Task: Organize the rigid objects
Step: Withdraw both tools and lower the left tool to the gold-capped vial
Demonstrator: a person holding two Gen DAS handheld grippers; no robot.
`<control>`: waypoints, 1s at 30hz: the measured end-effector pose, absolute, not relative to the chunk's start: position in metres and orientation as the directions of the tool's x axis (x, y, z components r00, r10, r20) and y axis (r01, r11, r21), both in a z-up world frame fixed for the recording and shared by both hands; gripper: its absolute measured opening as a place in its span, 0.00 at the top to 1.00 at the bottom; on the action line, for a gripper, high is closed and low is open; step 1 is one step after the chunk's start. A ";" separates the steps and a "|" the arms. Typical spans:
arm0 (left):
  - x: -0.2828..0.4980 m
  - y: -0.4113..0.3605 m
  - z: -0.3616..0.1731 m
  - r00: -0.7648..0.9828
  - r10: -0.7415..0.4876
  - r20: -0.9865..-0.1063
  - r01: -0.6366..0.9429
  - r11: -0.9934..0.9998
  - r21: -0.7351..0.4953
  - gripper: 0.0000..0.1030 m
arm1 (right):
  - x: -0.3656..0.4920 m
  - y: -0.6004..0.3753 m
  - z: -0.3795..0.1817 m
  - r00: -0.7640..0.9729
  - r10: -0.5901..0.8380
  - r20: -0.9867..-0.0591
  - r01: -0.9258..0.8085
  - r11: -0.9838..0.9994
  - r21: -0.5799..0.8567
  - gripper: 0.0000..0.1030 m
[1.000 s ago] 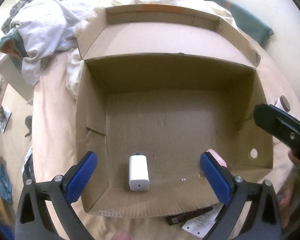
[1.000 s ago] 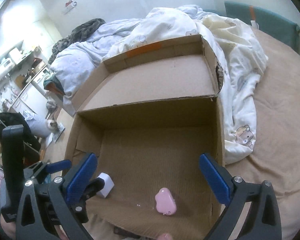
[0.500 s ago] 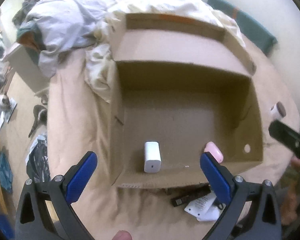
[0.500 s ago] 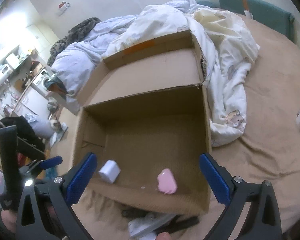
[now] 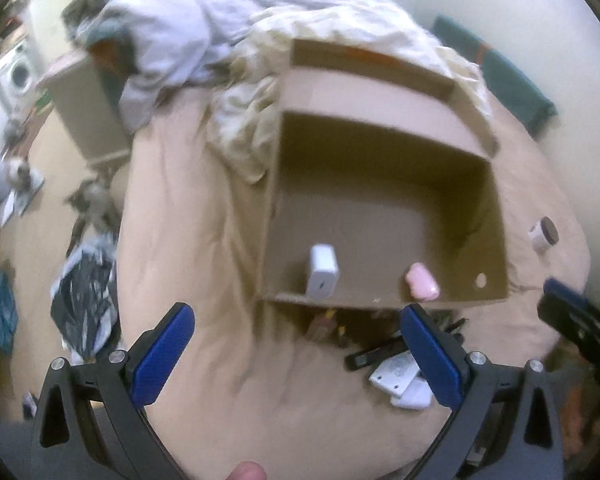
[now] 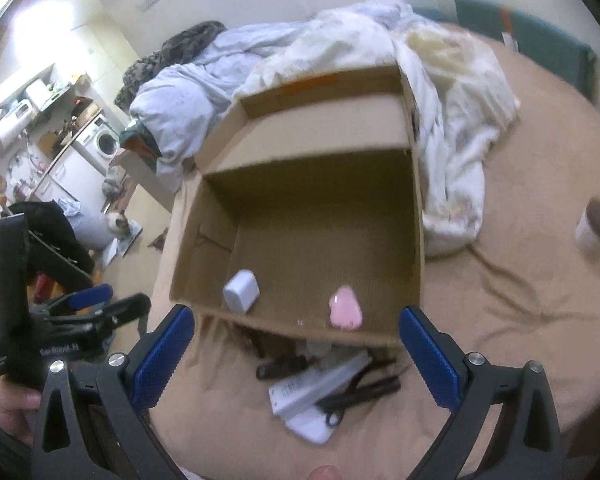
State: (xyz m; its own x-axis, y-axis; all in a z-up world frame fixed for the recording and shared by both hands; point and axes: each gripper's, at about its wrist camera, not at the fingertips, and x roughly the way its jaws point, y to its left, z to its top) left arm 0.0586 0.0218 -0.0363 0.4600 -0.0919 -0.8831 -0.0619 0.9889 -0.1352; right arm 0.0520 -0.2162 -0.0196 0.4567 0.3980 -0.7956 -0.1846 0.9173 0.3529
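An open cardboard box (image 5: 496, 216) (image 6: 418, 240) lies on the beige bed. Inside it near the front are a white charger block (image 5: 322, 270) (image 6: 241, 290) and a pink case (image 5: 421, 287) (image 6: 345, 307). In front of the box lies a pile of small items: black tools (image 6: 364, 394), a dark stick (image 5: 374, 354) and white packets (image 5: 400, 380) (image 6: 312, 404). My left gripper (image 5: 300, 356) is open and empty, held over the bed before the box; it also shows in the right wrist view (image 6: 96, 304). My right gripper (image 6: 296, 356) is open and empty above the pile.
A crumpled white duvet (image 6: 452, 128) lies behind and to the right of the box. A small white jar with a brown lid (image 5: 543, 234) (image 6: 594, 226) stands on the bed at the right. A teal pillow (image 6: 540, 36) lies far back. The floor and a cat (image 6: 114, 222) are at the left.
Both grippers have drawn back and up from the box, so the box looks smaller and the pile in front of it has come into view. Both stay open.
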 end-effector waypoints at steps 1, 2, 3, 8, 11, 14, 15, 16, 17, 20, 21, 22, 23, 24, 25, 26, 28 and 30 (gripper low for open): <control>0.056 0.025 -0.045 0.446 -0.088 -0.891 -0.080 0.987 -0.138 0.01 | 0.048 -0.217 -0.028 0.447 0.393 -0.803 -0.180 0.919 0.350 0.00; 0.055 0.028 -0.052 0.434 -0.083 -0.897 -0.095 0.986 -0.138 0.01 | 0.045 -0.217 -0.035 0.440 0.386 -0.811 -0.177 0.922 0.343 0.00; 0.054 0.031 -0.059 0.421 -0.080 -0.903 -0.110 0.984 -0.138 0.01 | 0.042 -0.217 -0.044 0.428 0.378 -0.821 -0.173 0.926 0.336 0.00; 0.052 0.037 -0.076 0.402 -0.054 -0.914 -0.151 0.981 -0.124 0.01 | 0.037 -0.223 -0.065 0.384 0.363 -0.849 -0.142 0.932 0.334 0.00; 0.055 0.039 -0.084 0.386 -0.061 -0.920 -0.173 0.975 -0.137 0.01 | 0.039 -0.231 -0.067 0.392 0.348 -0.852 -0.114 0.937 0.330 0.00; 0.057 0.038 -0.095 0.356 -0.089 -0.930 -0.185 0.969 -0.163 0.01 | 0.041 -0.237 -0.070 0.385 0.349 -0.854 -0.082 0.935 0.345 0.00; 0.058 0.036 -0.099 0.344 -0.093 -0.934 -0.185 0.969 -0.164 0.01 | 0.042 -0.238 -0.071 0.383 0.349 -0.855 -0.076 0.935 0.348 0.00; 0.060 0.034 -0.103 0.334 -0.098 -0.937 -0.184 0.969 -0.167 0.01 | 0.043 -0.239 -0.072 0.380 0.350 -0.856 -0.073 0.934 0.350 0.00; 0.062 0.031 -0.106 0.327 -0.103 -0.939 -0.180 0.969 -0.169 0.01 | 0.043 -0.238 -0.072 0.377 0.352 -0.857 -0.071 0.933 0.352 0.00; 0.069 0.018 -0.112 0.324 -0.103 -0.941 -0.139 0.978 -0.155 0.04 | 0.046 -0.237 -0.074 0.369 0.353 -0.859 -0.071 0.933 0.353 0.00; 0.072 0.013 -0.114 0.322 -0.115 -0.940 -0.118 0.980 -0.161 0.07 | 0.047 -0.236 -0.075 0.367 0.351 -0.861 -0.070 0.934 0.351 0.00; 0.075 0.008 -0.117 0.319 -0.137 -0.938 -0.098 0.979 -0.176 0.18 | 0.048 -0.235 -0.076 0.364 0.350 -0.863 -0.070 0.935 0.349 0.00; 0.078 0.004 -0.119 0.313 -0.152 -0.937 -0.084 0.979 -0.187 0.25 | 0.049 -0.234 -0.076 0.362 0.350 -0.864 -0.071 0.935 0.349 0.00; 0.082 -0.001 -0.122 0.306 -0.173 -0.936 -0.070 0.977 -0.203 0.27 | 0.050 -0.233 -0.077 0.360 0.350 -0.865 -0.072 0.935 0.348 0.00; 0.085 -0.004 -0.124 0.306 -0.186 -0.934 -0.064 0.975 -0.215 0.31 | 0.050 -0.233 -0.077 0.358 0.349 -0.866 -0.075 0.935 0.347 0.00; 0.088 -0.008 -0.125 0.309 -0.195 -0.931 -0.052 0.974 -0.221 0.33 | 0.050 -0.232 -0.077 0.357 0.348 -0.867 -0.077 0.936 0.344 0.00; 0.094 -0.018 -0.129 0.307 -0.198 -0.931 -0.019 0.977 -0.214 0.34 | 0.050 -0.231 -0.079 0.352 0.345 -0.870 -0.081 0.937 0.339 0.00; 0.098 -0.024 -0.133 0.305 -0.196 -0.932 -0.008 0.978 -0.208 0.40 | 0.050 -0.231 -0.080 0.346 0.342 -0.873 -0.084 0.939 0.335 0.00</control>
State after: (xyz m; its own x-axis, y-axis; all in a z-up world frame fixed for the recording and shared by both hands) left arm 0.0982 -0.0238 -0.1327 0.3054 -0.1956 -0.9319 -0.0079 0.9781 -0.2078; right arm 0.0498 -0.2307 -0.0801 0.3461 0.3425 -0.8734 -0.0841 0.9386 0.3347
